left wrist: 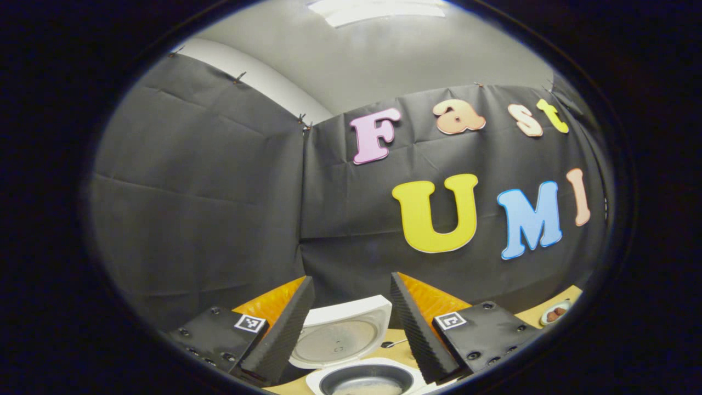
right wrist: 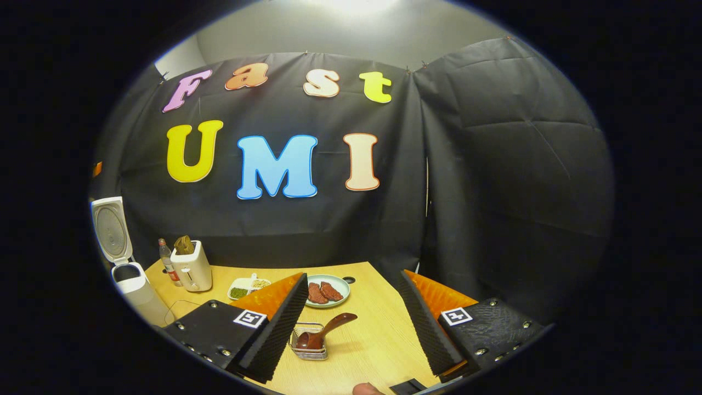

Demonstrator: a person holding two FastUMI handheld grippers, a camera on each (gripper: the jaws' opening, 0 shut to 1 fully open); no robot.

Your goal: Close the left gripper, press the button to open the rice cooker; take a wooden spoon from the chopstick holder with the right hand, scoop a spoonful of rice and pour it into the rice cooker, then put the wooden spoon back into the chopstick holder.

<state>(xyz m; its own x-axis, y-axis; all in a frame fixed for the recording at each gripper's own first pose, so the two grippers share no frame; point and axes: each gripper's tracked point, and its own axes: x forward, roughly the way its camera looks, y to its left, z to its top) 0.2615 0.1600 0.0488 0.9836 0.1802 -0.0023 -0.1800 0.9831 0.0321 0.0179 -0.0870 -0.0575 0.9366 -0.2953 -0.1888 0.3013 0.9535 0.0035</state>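
The left gripper is wide open and holds nothing, with the open cooker just ahead. The right gripper is wide open too, and the spoon sits in the holder between its fingers.

No legible text: the bottle left of the toaster bears a label (too small to read).

Black cloth walls enclose a light wooden table under a lit pale ceiling.
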